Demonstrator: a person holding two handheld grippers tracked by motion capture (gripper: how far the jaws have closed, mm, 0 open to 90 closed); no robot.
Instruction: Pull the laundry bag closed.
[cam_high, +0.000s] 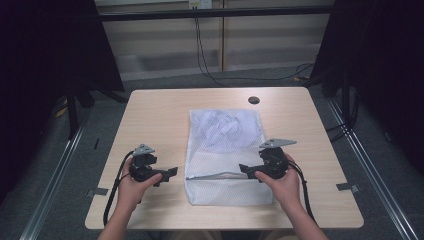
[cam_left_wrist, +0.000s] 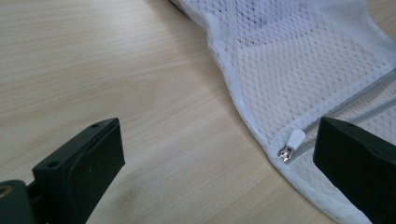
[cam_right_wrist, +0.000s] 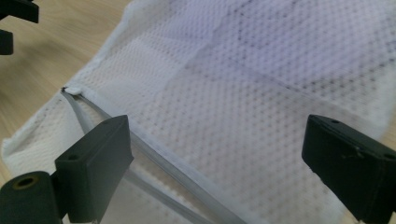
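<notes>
One white mesh laundry bag (cam_high: 226, 157) is laid flat at the middle of the table (cam_high: 155, 115), its near hem close to the table's front edge; bare wood is left on both sides (more to the left). The left gripper (cam_high: 170, 173) is held with jaws wide apart just beside the bag's left edge, near the zipper pull (cam_left_wrist: 293, 143), nothing gripped. The right gripper (cam_high: 246, 170) is poised over the bag's right part by the zipper (cam_right_wrist: 154, 151), equally spread and empty. Two grippers, one bag are counted.

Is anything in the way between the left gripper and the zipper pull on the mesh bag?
Nothing visible. The left gripper has open jaws over bare table, and the zipper pull lies uncovered at the mesh laundry bag's edge beside one jaw.
</notes>
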